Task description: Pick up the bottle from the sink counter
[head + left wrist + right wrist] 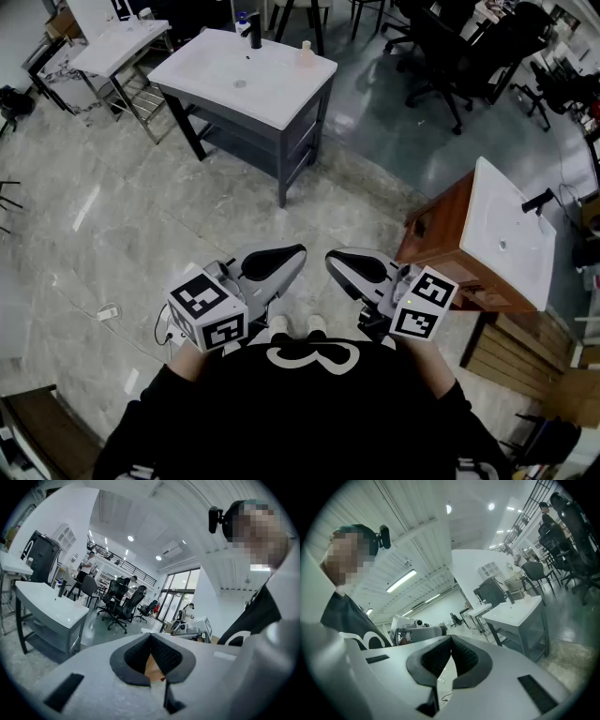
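Note:
The sink counter is a grey frame with a white basin top, standing well ahead of me across the floor. A small pale bottle stands near its far right edge, and a black faucet rises at the back. My left gripper and right gripper are held close to my body, far from the counter. Both are shut with nothing between the jaws. The right gripper view shows its shut gripper, the counter and the bottle. The left gripper view shows its shut gripper and the counter.
A wooden vanity with a white basin stands close at my right. Black office chairs are at the back right, and a white table is at the back left. A cable and plug lie on the marble floor. People stand far off.

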Available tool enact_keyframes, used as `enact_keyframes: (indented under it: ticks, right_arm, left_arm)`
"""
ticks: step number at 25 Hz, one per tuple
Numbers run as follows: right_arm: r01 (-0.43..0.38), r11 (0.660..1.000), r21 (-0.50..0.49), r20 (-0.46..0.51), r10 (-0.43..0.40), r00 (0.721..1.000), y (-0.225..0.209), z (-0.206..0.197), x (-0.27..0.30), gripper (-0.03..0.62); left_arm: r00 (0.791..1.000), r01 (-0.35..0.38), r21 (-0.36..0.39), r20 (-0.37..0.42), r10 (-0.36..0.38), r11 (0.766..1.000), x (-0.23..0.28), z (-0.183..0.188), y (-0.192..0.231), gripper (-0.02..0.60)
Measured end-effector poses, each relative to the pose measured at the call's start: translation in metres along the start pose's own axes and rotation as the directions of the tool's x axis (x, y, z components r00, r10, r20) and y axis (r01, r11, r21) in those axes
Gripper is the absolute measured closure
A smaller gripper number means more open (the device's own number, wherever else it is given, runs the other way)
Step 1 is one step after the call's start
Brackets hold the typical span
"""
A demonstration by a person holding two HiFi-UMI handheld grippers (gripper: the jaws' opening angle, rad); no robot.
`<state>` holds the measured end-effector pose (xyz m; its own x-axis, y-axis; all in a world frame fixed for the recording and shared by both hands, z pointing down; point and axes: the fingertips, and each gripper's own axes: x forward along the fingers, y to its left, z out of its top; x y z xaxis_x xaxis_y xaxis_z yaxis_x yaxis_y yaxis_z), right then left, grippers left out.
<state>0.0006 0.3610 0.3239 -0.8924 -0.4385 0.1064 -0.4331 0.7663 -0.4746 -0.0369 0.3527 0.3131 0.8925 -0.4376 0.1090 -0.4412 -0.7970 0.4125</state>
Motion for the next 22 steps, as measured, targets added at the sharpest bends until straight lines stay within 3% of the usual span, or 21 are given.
enact_keyframes:
  ticks: [8,15,22]
  right_arm:
    - [-0.001,1.000,0.024,-0.018,0.002,1.000,0.008,-0.014,0.027,0.580]
    - [-0.022,0.999,0.041,0.027,0.021,0.999,0.019,-0.010,0.053,0.580]
    - [-0.062,0.998,-0.008,0.031,0.063,0.998,0.040,-0.005,0.076,0.580]
  left_arm:
    - [1.000,-0.020,0.018,-0.020,0.020,1.000,-0.027,-0.012,0.020,0.566]
    - [0.999,-0.045,0.039,0.012,0.045,0.998,-0.061,-0.002,0.034,0.566]
    - [0.995,-0.084,0.044,0.049,0.082,0.995,-0.097,0.011,0.044,0.566]
